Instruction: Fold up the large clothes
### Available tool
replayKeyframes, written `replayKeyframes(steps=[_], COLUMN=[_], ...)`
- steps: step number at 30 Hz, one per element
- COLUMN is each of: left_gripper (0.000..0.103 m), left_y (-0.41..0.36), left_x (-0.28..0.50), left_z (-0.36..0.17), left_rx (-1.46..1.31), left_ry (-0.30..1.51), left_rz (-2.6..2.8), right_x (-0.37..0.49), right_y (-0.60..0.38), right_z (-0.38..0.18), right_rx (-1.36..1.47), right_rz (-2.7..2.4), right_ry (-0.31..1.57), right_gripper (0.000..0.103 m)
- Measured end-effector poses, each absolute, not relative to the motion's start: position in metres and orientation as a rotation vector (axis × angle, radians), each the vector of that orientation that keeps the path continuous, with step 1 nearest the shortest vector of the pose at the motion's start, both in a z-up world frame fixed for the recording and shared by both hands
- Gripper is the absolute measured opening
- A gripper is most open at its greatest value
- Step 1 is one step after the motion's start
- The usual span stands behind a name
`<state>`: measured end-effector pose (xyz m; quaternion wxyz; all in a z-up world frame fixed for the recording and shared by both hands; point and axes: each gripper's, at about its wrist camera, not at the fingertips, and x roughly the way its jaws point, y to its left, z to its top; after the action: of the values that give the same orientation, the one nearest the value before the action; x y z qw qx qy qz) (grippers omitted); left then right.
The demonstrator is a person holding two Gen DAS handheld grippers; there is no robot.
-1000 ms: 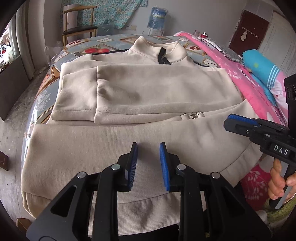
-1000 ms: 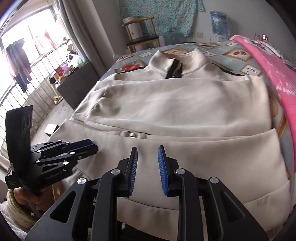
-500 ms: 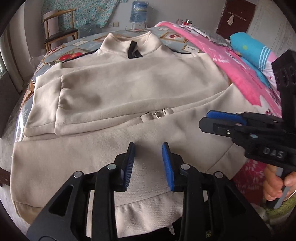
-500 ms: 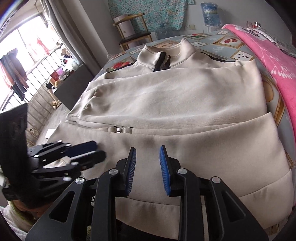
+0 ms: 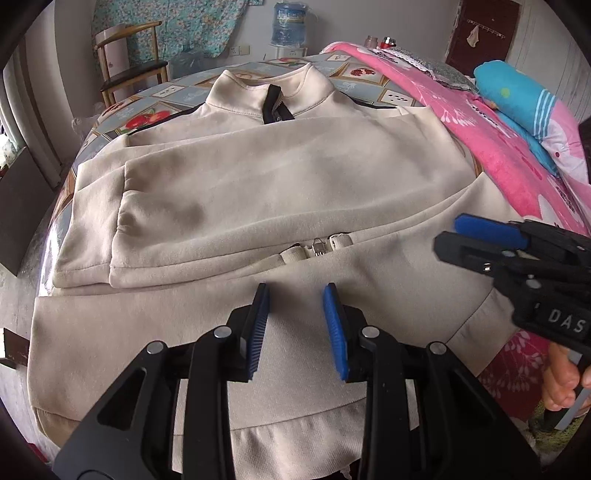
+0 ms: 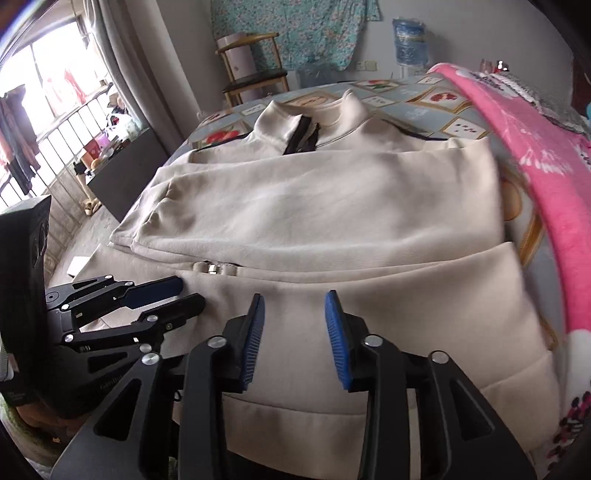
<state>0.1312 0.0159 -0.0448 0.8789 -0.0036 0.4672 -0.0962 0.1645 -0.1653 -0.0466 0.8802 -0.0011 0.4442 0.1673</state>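
Both hand-held grippers, left [image 5: 296, 325] released and right [image 6: 294, 334] opening, hang empty over the jacket [image 5: 280, 192], hem nearest, collar far ahead.

White letters "DAS" on the black body of the right gripper [image 5: 480, 243], at the right edge of the left wrist view. On the water jug [image 5: 289, 23], a label too blurry to read.

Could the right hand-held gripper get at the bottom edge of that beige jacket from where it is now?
Probably yes. The right hand-held gripper hangs just above the jacket with its jaws opening and nothing between them. The hem lies right beneath it, uncovered, and the left hand-held gripper is off to the side.
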Motion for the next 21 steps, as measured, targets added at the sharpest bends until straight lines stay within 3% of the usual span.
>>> replayKeyframes(steps=[3,7,13,15,21], left_gripper=[0.032,0.033,0.033,0.033,0.033], left_y=[0.012,0.009,0.009,0.008,0.007], left_x=[0.133,0.133,0.133,0.132,0.131], left_z=[-0.044,-0.044,-0.043,-0.043,-0.043], left_rx=[0.0,0.014,0.007,0.012,0.012], left_ry=[0.986,0.994,1.003,1.002,0.997], left_rz=[-0.184,-0.17,-0.16,-0.155,-0.144], right_x=[0.167,0.174,0.15,0.139,0.12], right_y=[-0.187,-0.207,-0.195,-0.184,-0.155], right_z=[-0.057,-0.072,-0.041,-0.041,-0.073], right_rx=[-0.074,-0.039,0.002,-0.026,-0.21], right_rz=[0.214,0.168,0.33,0.407,0.384], right_ry=[0.943,0.991,0.931,0.939,0.969], right_gripper=[0.059,0.061,0.062,0.072,0.077])
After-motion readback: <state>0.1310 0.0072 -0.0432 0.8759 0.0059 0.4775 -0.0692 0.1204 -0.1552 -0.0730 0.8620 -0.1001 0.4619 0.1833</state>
